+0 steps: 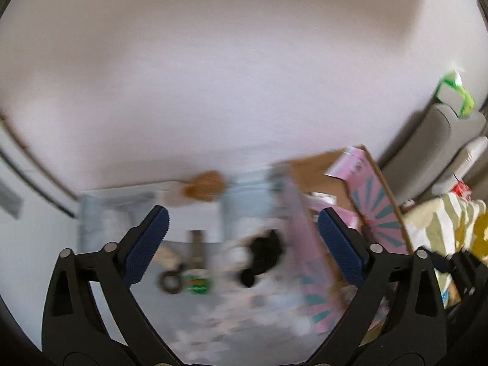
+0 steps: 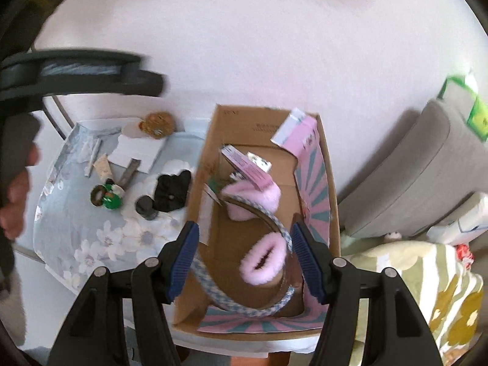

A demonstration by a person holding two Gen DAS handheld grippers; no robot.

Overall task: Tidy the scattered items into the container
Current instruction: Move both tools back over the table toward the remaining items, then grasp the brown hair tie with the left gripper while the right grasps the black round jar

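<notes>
An open cardboard box [image 2: 331, 195] stands at the table's right end; it holds a pink-furred headband [image 2: 259, 263] and pink cartons [image 2: 248, 167]. My right gripper [image 2: 244, 259] is open and empty above the box. On the floral cloth [image 2: 100, 244] to the left lie a black scrunchie [image 2: 172, 189], a dark cap [image 2: 145, 206], a green toy [image 2: 111, 198], a brown ring [image 2: 98, 195], a metal ruler [image 2: 129, 170] and a brown disc [image 2: 158, 123]. My left gripper [image 1: 242, 227] is open and empty above the scrunchie [image 1: 263, 251], in a blurred view; the box [image 1: 378, 213] is to its right.
White paper [image 2: 138, 152] and a tube [image 2: 102, 166] lie at the back of the cloth. A grey sofa [image 2: 427, 167] and a yellow-flowered blanket [image 2: 427, 289] are to the right. The person's hand [image 2: 18, 189] with the left gripper's body is at the left edge.
</notes>
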